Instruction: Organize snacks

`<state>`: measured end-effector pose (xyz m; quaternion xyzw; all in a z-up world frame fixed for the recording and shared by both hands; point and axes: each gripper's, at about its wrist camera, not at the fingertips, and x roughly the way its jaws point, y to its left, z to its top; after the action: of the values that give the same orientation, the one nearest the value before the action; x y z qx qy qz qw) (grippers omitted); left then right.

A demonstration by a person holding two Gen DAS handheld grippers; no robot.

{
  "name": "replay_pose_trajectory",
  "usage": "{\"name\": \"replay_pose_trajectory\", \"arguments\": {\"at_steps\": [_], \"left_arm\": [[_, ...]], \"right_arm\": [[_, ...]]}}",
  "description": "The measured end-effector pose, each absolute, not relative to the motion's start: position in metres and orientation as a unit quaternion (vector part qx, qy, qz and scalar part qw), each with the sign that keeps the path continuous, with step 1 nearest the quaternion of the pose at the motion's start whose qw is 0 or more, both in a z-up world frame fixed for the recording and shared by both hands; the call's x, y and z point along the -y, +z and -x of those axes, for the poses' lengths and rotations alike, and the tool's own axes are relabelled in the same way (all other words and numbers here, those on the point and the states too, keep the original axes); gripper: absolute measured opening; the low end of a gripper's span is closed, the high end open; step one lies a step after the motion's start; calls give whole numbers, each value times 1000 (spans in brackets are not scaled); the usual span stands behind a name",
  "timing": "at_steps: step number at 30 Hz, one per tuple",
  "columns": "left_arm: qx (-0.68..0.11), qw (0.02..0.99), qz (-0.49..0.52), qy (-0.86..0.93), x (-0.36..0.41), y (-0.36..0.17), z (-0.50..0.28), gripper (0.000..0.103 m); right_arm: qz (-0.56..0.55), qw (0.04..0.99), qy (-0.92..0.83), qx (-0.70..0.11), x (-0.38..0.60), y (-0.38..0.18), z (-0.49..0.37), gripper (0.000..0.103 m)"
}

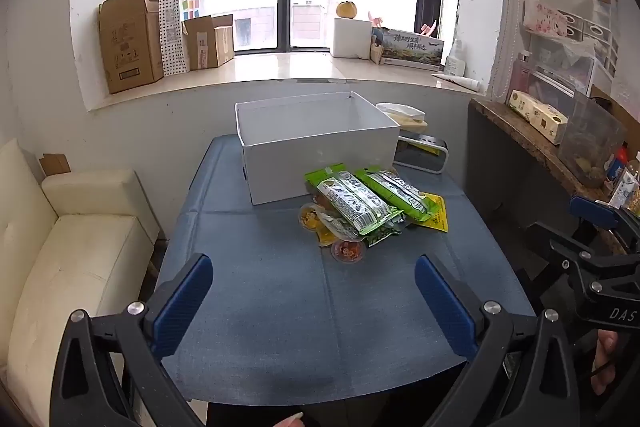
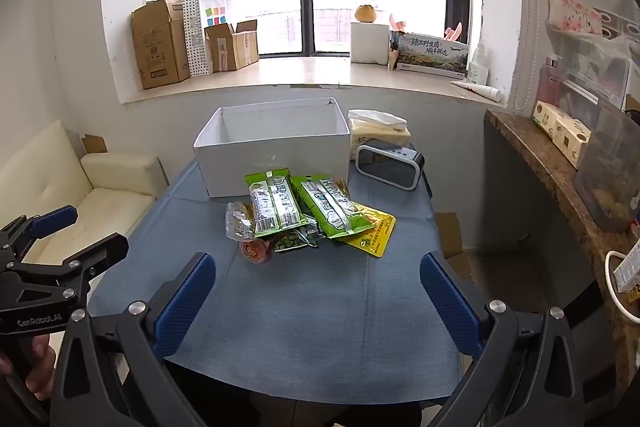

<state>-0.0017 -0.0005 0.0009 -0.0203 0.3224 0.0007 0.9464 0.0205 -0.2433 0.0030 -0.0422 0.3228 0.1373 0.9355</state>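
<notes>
A white rectangular box (image 2: 276,163) stands upright and open-topped at the far middle of the blue surface (image 2: 320,327); no contents are visible inside it. The snack pile (image 2: 308,217) lies directly in front of the box, at its near right corner. Two green packets (image 2: 274,205) (image 2: 332,207) lie flat on top, side by side, long axes pointing toward the box. A yellow packet (image 2: 372,231) protrudes from beneath them on the right. Small round jelly cups (image 2: 256,251) sit at the near left edge of the pile.
</notes>
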Motion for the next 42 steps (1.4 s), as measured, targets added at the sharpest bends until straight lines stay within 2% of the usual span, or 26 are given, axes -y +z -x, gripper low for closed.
{"name": "replay_pose_trajectory", "arguments": {"at_steps": [11,13,42], "left_arm": [[-301,953,13,-21,15,9,39,103],[-329,944,21,3,2,3,0,103],[-331,944,22,1,3,4,-1,103]], "right_arm": [[48,936,131,-322,243,2,-19,103],[48,936,131,-324,242,1,-19,103],[48,934,136,-327,242,-1,-20,103]]}}
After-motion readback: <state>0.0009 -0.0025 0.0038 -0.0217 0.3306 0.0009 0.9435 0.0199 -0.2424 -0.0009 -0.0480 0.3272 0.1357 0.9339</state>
